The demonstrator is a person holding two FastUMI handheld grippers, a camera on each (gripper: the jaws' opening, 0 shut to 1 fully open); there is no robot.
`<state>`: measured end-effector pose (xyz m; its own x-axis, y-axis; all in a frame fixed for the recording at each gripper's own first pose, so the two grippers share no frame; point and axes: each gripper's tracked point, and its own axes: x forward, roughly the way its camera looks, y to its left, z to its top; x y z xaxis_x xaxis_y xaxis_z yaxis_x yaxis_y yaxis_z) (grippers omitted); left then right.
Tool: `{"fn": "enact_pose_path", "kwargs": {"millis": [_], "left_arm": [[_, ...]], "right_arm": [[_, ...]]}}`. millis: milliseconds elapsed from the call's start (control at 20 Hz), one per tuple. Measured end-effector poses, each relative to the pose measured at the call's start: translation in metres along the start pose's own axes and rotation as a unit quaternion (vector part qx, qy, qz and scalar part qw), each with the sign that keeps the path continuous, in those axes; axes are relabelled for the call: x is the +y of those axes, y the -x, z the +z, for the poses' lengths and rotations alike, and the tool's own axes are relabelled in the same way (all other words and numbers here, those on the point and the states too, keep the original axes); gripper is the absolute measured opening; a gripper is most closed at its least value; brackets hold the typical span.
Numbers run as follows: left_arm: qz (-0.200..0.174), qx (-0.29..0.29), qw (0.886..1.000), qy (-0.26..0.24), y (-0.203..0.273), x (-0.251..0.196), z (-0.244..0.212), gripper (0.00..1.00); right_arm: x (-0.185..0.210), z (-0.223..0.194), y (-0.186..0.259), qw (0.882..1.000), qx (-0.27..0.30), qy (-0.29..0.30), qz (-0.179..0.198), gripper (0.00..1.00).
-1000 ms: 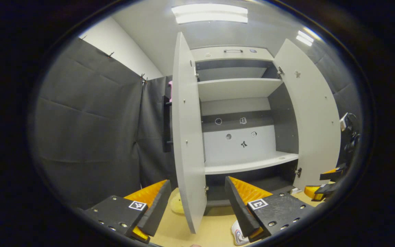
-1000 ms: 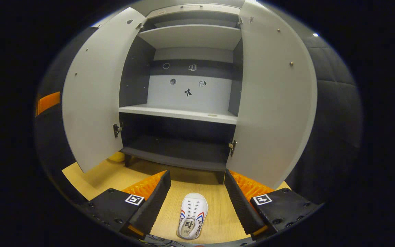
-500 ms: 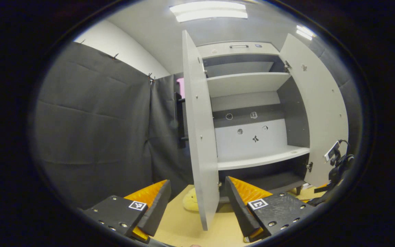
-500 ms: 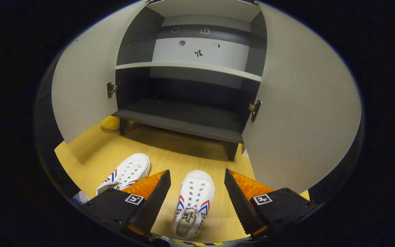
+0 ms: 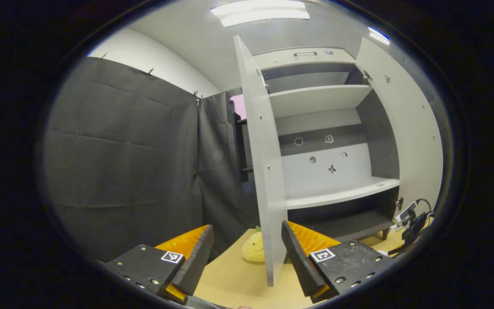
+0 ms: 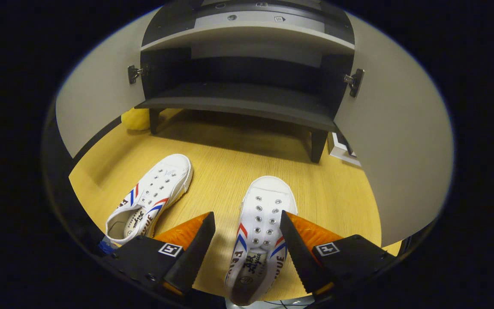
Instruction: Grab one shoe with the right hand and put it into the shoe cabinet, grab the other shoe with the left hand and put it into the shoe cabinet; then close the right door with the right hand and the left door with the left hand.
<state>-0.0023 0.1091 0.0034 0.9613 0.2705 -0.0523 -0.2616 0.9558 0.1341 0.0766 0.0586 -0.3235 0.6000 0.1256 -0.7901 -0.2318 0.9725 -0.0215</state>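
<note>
White canvas shoes lie on my wood floor (image 6: 230,154): left shoe (image 6: 150,197) off to the left, right shoe (image 6: 259,234) between the wide-spread fingers of my right gripper (image 6: 247,244), untouched. Shoe cabinet (image 6: 238,98) stands far, both doors open. Left gripper view adds a yellow plush (image 5: 253,248) behind the left door (image 5: 264,171); left gripper (image 5: 247,253) wide, empty.

Two white shoes (image 6: 150,197) (image 6: 259,231), one cabinet (image 5: 328,141) with two doors (image 5: 266,171) (image 5: 418,128), one yellow plush toy (image 5: 253,249).
</note>
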Motion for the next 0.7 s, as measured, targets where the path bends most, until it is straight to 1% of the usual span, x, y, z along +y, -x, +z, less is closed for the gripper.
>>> {"fn": "enact_pose_path", "kwargs": {"millis": [100,200,250,300,350,400,500,550,600,700], "left_arm": [[0.004,0.001,1.000,0.000,0.000,0.003,-0.002,0.91],[0.007,0.004,1.000,0.000,-0.001,0.005,-0.003,0.91],[0.007,0.005,1.000,0.001,0.001,0.006,-0.004,0.92],[0.009,0.006,1.000,0.001,0.002,0.008,-0.005,0.92],[0.010,0.007,1.000,0.001,0.001,0.007,-0.006,0.91],[0.011,0.007,1.000,0.000,0.000,0.009,-0.005,0.91],[0.014,0.005,1.000,-0.001,0.003,0.011,-0.004,0.91],[0.015,0.005,1.000,0.000,0.004,0.013,-0.004,0.91],[0.016,0.005,1.000,0.000,0.004,0.013,-0.004,0.91],[0.017,0.006,1.000,0.001,0.006,0.014,-0.005,0.91]], "right_arm": [[0.002,-0.012,-0.005,1.000,0.023,-0.002,0.003,0.89],[0.007,-0.016,-0.011,1.000,0.028,0.007,0.008,0.88],[0.008,-0.020,-0.015,0.999,0.038,0.011,0.006,0.83],[0.005,-0.024,-0.014,0.999,0.046,0.019,-0.001,0.74],[0.005,-0.026,-0.016,0.998,0.054,0.023,-0.001,0.63],[0.008,-0.028,-0.019,0.998,0.060,0.025,-0.004,0.58],[0.007,-0.029,-0.021,0.997,0.068,0.031,-0.017,0.63],[-0.004,-0.029,-0.015,0.996,0.068,0.041,-0.042,0.60],[-0.004,-0.025,-0.026,0.997,0.064,0.030,-0.044,0.32],[-0.004,-0.028,-0.025,0.997,0.065,0.031,-0.036,0.31]]}}
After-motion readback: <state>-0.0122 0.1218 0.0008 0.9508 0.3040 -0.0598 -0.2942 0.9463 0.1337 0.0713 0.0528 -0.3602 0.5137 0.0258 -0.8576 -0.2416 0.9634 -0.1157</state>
